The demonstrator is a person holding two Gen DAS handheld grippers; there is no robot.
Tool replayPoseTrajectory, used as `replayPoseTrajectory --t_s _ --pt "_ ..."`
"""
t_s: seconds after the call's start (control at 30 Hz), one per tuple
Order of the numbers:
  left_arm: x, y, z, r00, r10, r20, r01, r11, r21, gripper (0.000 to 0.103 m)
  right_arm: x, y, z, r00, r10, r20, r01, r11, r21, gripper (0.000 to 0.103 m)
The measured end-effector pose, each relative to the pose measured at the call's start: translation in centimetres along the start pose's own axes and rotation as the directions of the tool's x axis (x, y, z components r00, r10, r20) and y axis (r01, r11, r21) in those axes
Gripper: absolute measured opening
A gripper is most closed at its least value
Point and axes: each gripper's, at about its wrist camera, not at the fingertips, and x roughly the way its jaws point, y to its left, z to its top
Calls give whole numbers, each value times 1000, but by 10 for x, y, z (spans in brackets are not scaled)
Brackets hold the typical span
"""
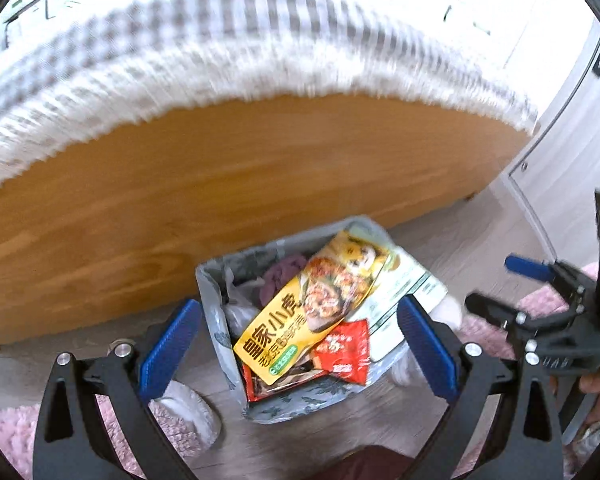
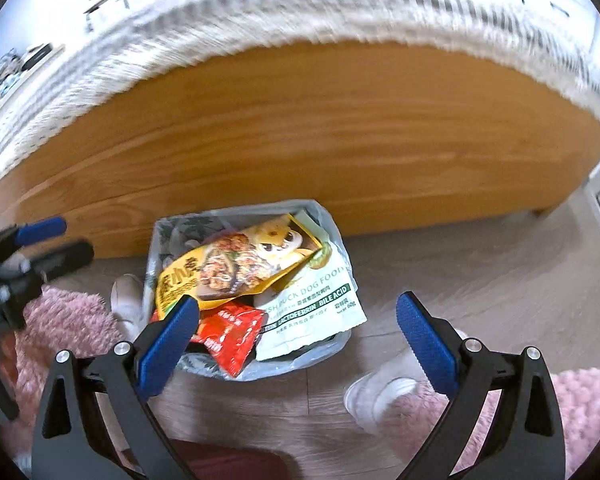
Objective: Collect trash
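A small trash bin with a grey leaf-print liner stands on the floor against the bed frame. It is stuffed with a yellow snack bag, a red packet and a white dog food bag. My left gripper hovers above the bin, open, with nothing between its blue pads. My right gripper hangs beside it, also open and holding nothing. Both point down at the bin.
A wooden bed frame with a fringed checked blanket rises behind the bin. A pink rug and pale fluffy slippers lie near me. A white cabinet stands at the right.
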Motion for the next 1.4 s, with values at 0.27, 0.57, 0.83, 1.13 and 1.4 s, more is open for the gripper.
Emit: replayPoseTrajectory --t_s 0.27,0.57,0.83,1.13,1.4 --pt "-63 -8 -4 995 -18 95 19 1000 -6 95 -55 12 -3 996 42 76 -41 999 -14 95" --pt "-109 -23 -24 986 -13 165 11 1000 14 95 -99 25 -8 990 80 116 -78 997 -28 95" --pt "-135 -40 -43 984 8 180 -12 1000 20 96 -128 33 -23 987 111 116 -110 994 -16 95" --pt "-149 -45 -58 984 -33 174 31 999 19 95 -145 47 -37 985 120 125 -113 992 -61 95" --pt "-148 -45 -66 988 15 153 -17 1000 12 95 -143 51 -42 986 118 119 -110 991 -71 95"
